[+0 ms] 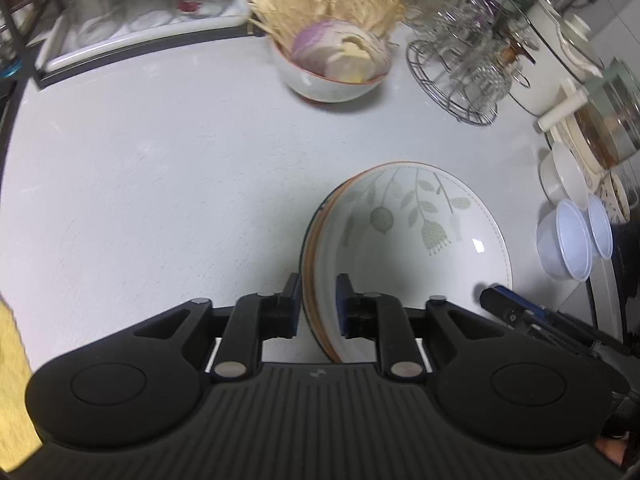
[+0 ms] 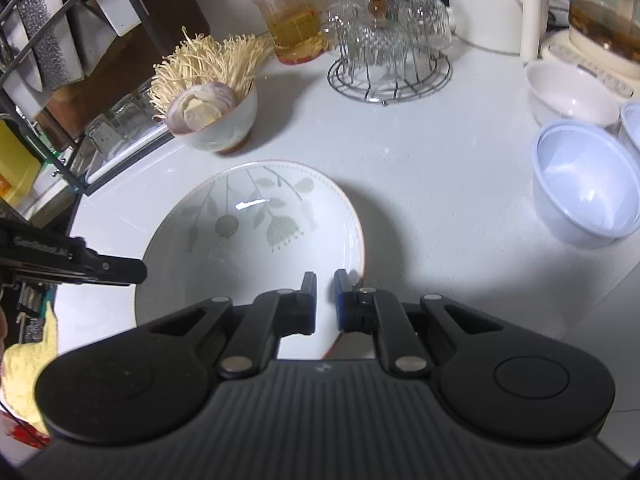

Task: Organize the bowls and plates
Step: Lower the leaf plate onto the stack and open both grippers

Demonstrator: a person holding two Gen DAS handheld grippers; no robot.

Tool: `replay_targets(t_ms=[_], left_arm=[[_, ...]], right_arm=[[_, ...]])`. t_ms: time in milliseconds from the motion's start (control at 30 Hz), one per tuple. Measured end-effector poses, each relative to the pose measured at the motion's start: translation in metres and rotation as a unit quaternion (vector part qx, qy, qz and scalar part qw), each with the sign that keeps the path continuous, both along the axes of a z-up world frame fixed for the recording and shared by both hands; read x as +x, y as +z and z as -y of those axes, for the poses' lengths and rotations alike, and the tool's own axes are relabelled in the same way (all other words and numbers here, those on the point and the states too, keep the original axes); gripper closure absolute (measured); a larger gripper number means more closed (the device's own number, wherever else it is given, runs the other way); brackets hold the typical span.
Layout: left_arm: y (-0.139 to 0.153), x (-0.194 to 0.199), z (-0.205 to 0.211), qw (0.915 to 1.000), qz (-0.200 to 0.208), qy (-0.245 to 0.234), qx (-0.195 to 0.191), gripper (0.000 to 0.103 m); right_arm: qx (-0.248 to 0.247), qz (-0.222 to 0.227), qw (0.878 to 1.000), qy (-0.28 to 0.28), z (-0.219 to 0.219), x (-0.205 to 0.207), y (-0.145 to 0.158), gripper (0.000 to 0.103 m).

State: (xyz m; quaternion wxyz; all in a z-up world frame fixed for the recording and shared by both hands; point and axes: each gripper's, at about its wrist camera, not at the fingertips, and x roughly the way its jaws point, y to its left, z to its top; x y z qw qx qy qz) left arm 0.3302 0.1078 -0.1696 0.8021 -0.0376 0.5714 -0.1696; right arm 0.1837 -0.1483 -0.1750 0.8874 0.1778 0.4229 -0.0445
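A stack of shallow white ceramic plates (image 1: 404, 248), each with a thin orange rim and the top one printed with grey-green leaves and flowers, rests on the white countertop (image 1: 160, 184). The left gripper (image 1: 319, 304) straddles the left rim of this stack: one black finger stands outside the rims, the other inside the top plate, and a visible gap remains between the pads and the stacked edges, so the jaws are slightly spread and not pinching. The right gripper (image 2: 325, 300) is at the near right rim of the top plate (image 2: 256, 240), with its jaws pressed together on that rim (one finger inside the plate, one outside it). In the right wrist view the left gripper's black finger tip enters from the left edge, over the plate's left rim. Behind the stack stands a white ceramic bowl (image 2: 224, 128) with an orange foot, filled with pale enoki mushrooms and a halved purple onion. To the right of the stack sit two translucent bluish plastic bowls (image 2: 584, 192) and, behind them, a cream ceramic bowl (image 2: 568, 96). A round wire rack holding upturned glasses (image 2: 388, 60) stands farther back.
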Motion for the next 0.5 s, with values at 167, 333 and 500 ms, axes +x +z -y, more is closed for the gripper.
replay_targets(t_ms=[167,333,500], left_arm=[[0.013,-0.014,-0.003,0.9997,0.017,0.015,0.000,0.079],[0.039,-0.030,-0.002,0.9982,0.054,0.025,-0.007,0.079],[0.076,-0.044,0.000,0.9949,0.095,0.021,-0.025,0.079]], right_arm=[[-0.003,0.004,1.000,0.017,-0.001,-0.001,0.003,0.090],[-0.026,0.027,0.999,0.034,-0.004,-0.006,0.021,0.090],[-0.042,0.061,0.997,0.036,-0.007,-0.015,0.057,0.090]])
